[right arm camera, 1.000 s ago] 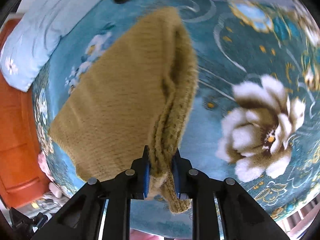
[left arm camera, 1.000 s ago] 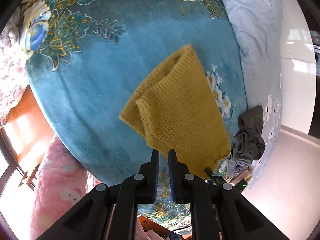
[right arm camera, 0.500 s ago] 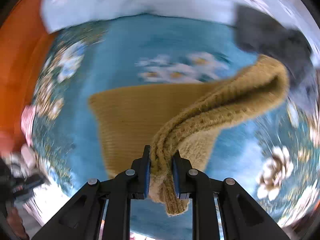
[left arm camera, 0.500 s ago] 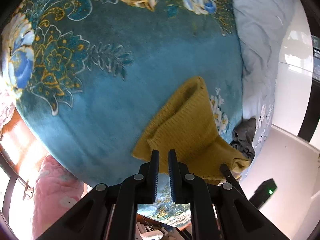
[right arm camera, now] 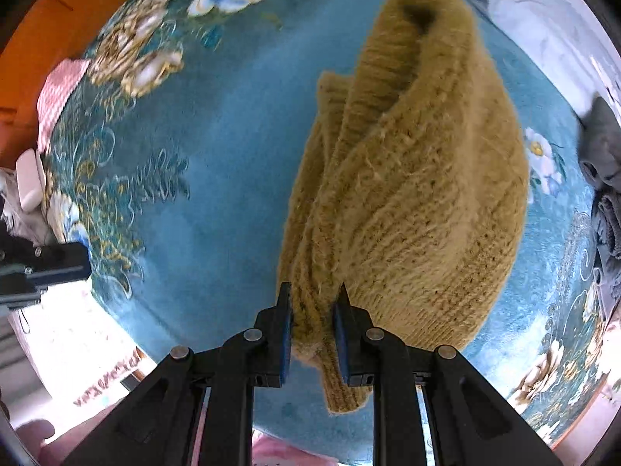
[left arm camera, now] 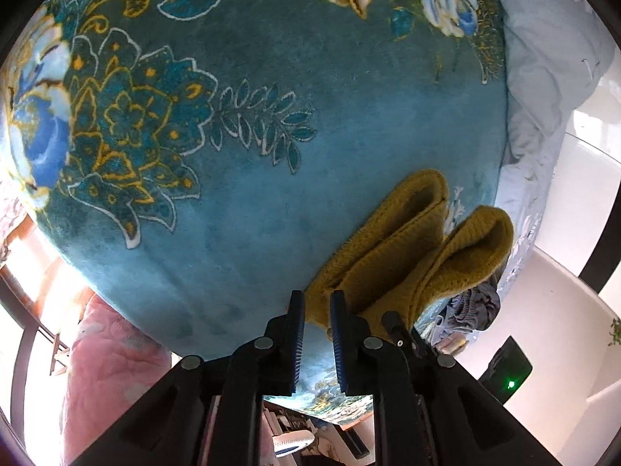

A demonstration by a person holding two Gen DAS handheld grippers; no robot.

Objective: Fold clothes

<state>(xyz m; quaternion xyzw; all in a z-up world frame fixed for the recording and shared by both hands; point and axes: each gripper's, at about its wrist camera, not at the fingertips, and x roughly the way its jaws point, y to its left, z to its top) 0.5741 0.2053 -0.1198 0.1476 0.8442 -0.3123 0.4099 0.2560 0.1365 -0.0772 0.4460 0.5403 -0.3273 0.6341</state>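
Note:
A mustard-yellow knit sweater [right arm camera: 411, 178] hangs folded over itself above a teal floral blanket [right arm camera: 217, 178]. My right gripper [right arm camera: 312, 310] is shut on a bunched edge of the sweater, and a strip of knit dangles below the fingers. In the left wrist view the sweater [left arm camera: 403, 248] shows at the lower right as two rounded folds, with the blanket [left arm camera: 271, 97] behind it. My left gripper [left arm camera: 314, 310] is nearly shut and holds nothing; it sits just left of the sweater's near edge.
A grey garment [right arm camera: 605, 178] lies bunched at the right edge of the blanket; it also shows in the left wrist view [left arm camera: 473, 306]. A pale blue pillow [left arm camera: 543, 70] lies at the bed's right. A pink quilt [left arm camera: 112, 353] is at the lower left.
My right gripper has swung the sweater's gripped edge up and over, so the sweater now forms a second fold. My left gripper has drawn back and sees the sweater lower and smaller.

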